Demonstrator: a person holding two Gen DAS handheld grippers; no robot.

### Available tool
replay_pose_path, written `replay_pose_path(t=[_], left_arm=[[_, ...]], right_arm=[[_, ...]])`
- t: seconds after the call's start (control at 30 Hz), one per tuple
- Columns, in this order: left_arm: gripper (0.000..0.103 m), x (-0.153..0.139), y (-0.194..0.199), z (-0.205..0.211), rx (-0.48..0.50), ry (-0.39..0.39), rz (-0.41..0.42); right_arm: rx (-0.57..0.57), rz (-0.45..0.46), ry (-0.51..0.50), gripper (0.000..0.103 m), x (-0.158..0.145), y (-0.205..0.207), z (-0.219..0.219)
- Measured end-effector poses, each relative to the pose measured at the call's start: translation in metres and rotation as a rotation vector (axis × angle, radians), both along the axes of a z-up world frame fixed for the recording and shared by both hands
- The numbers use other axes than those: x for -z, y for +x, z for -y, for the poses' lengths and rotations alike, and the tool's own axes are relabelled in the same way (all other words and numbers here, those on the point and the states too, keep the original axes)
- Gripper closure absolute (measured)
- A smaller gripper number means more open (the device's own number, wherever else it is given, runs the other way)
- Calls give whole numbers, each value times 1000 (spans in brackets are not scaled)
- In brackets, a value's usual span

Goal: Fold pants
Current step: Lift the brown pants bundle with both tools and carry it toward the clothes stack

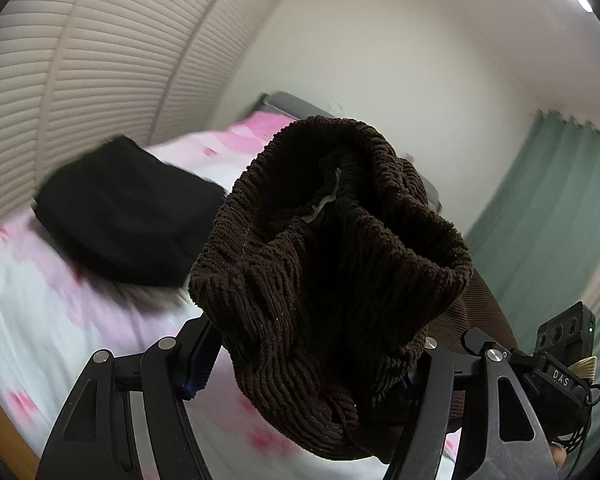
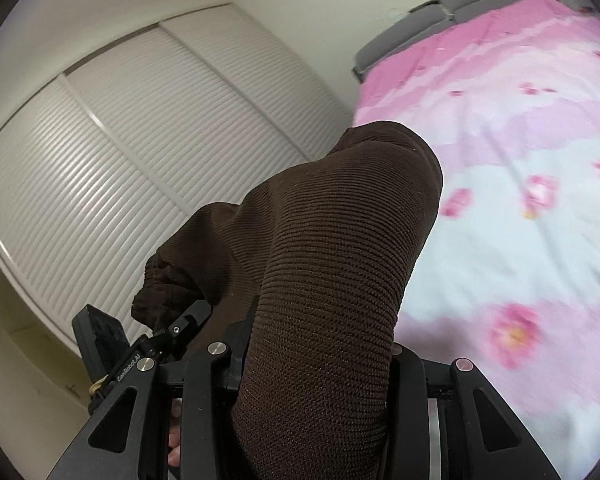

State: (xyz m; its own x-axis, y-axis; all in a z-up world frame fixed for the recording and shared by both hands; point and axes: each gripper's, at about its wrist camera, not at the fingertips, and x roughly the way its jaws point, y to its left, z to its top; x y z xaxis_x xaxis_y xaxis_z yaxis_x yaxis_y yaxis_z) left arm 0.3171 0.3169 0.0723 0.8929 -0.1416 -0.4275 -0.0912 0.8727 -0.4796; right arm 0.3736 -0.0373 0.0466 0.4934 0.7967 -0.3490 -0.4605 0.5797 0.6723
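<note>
Brown ribbed pants (image 1: 332, 260) hang in the air above the bed, held up between both grippers. In the left wrist view my left gripper (image 1: 312, 360) is shut on the bunched waistband, whose opening gapes toward the camera with a pale label inside. My right gripper (image 2: 320, 352) is shut on another part of the same pants (image 2: 332, 240), and the cloth rises in a smooth ribbed hump over its fingers. Each gripper's body shows at the edge of the other's view: the right one (image 1: 560, 376) and the left one (image 2: 112, 344). The fingertips of both are mostly hidden by cloth.
A bed with a pink and white flowered cover (image 2: 520, 200) lies below. A black garment (image 1: 124, 216) rests on it near the white louvred wardrobe doors (image 2: 140, 140). A grey headboard (image 2: 440, 12) stands at the far end, and a green curtain (image 1: 540, 208) hangs at the right.
</note>
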Motion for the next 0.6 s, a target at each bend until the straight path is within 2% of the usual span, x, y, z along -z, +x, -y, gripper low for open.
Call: replay_pose_path(t=[0.13, 0.3, 0.37, 0.47, 0.6], left_arm=[[35, -16, 25, -81, -59, -5, 22], [35, -39, 70, -163, -112, 85, 43], [35, -41, 88, -189, -109, 95, 42], [35, -28, 119, -226, -98, 91, 41], [34, 18, 147, -263, -118, 58, 3]], right_arm=[[-58, 36, 2, 65, -14, 34, -76], [-111, 95, 27, 65, -29, 80, -179], [-119, 102, 46, 65, -32, 106, -218], [-118, 105, 54, 65, -27, 137, -268], [-119, 87, 53, 65, 1, 169, -307]])
